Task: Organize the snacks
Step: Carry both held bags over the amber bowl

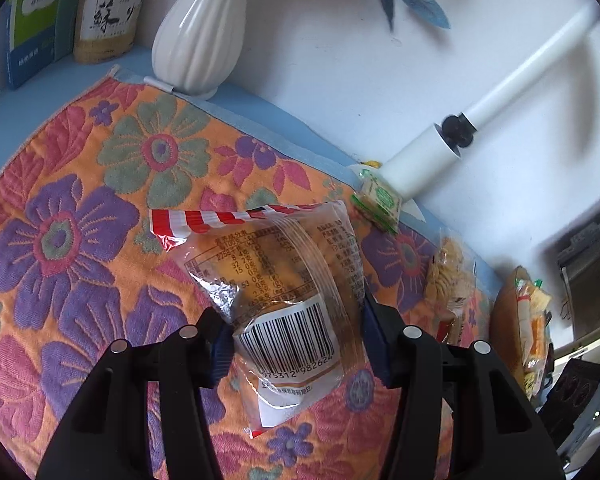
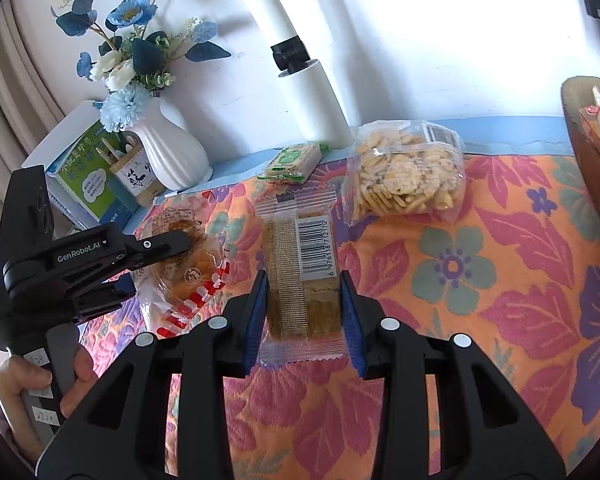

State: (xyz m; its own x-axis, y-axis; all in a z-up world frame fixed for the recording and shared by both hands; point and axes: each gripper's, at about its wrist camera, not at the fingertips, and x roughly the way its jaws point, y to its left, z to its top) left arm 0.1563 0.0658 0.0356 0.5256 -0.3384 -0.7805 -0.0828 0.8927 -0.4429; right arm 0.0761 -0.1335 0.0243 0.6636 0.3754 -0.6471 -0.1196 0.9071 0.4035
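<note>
My left gripper (image 1: 296, 336) is shut on a clear cake packet with a red-striped end (image 1: 276, 276), held over the flowered cloth (image 1: 80, 208). In the right wrist view the left gripper (image 2: 156, 256) shows at the left, clamped on that same packet (image 2: 188, 276). My right gripper (image 2: 304, 312) is shut on a clear-wrapped brown bar with a barcode (image 2: 300, 272), its blue pads (image 2: 256, 316) pressing both sides. A bag of small crackers (image 2: 404, 172) lies beyond it. A small green packet (image 2: 292, 162) lies at the cloth's far edge.
A white vase with blue flowers (image 2: 168, 152), a pen holder (image 2: 136, 174) and books (image 2: 88, 176) stand at the back left. A white lamp post (image 2: 320, 100) stands by the wall. A brown basket holding snacks (image 2: 588, 148) sits at the right edge.
</note>
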